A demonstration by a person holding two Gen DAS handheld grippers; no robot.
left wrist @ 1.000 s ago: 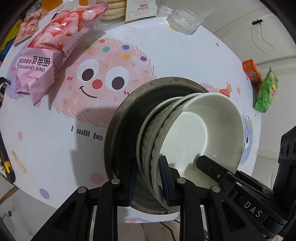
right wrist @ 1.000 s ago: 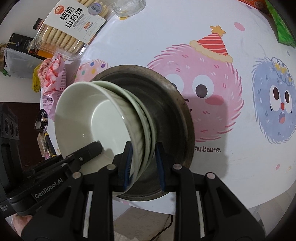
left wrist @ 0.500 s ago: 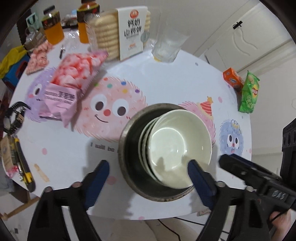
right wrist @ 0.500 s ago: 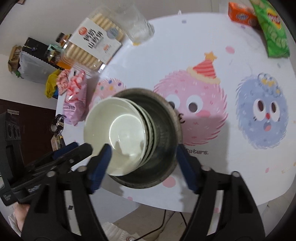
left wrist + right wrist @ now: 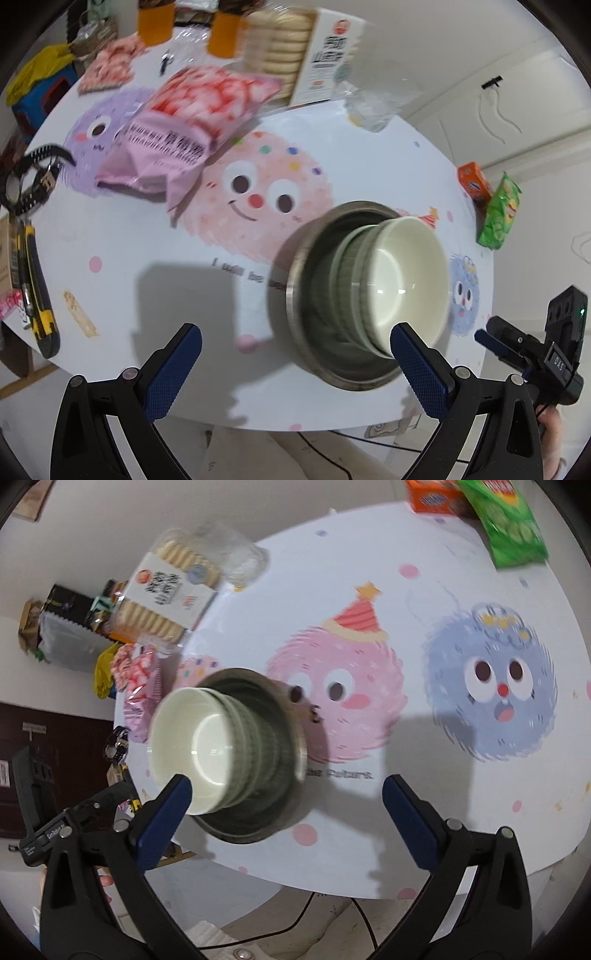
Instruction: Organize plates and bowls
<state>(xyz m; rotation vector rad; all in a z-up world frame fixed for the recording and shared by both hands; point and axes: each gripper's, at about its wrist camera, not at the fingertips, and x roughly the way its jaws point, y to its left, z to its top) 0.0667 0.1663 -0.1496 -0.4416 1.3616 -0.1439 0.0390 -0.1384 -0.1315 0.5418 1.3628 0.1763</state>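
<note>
Fingers of both my grippers just spread wide, nothing between; stacked bowls sit mouth-up in metal basin on surface

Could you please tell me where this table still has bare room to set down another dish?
The widest bare patch lies right of the metal basin, over the blue cartoon face, short of the green snack bag. Another lies between the basin and the yellow knife, below the pink snack bag. The far edge, around the biscuit box and glass, is crowded.
</note>
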